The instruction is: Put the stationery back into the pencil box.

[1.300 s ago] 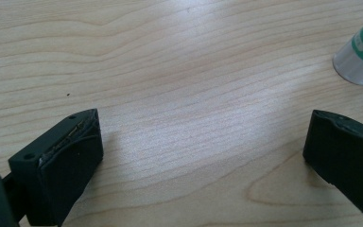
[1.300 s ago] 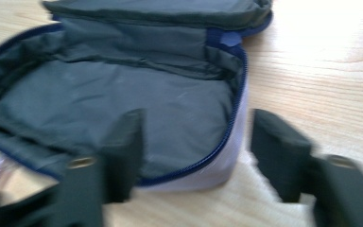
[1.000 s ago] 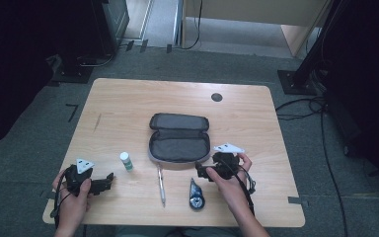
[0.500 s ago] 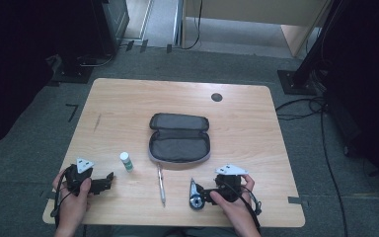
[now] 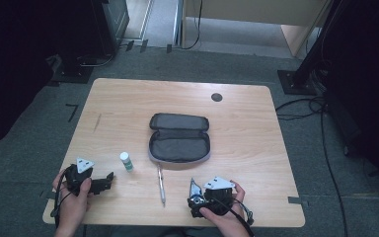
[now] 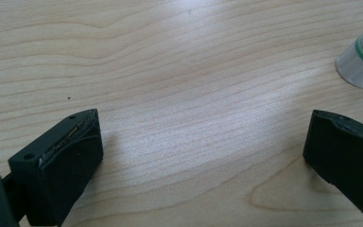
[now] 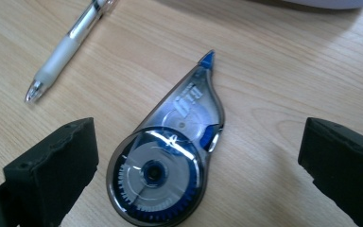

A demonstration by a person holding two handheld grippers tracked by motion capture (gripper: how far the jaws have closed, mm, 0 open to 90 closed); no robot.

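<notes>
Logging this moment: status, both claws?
Left claw open over bare wood. Right claw open, straddling translucent grey-blue correction tape dispenser. Nothing between.

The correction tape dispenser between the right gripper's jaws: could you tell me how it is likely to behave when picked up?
The correction tape dispenser looks like a hard, glossy plastic shell, so probably stiff but somewhat slippery between the jaws. It lies flat on its broad side on the table, so it should slide rather than roll. Its thin clear casing suggests it is light.
</notes>
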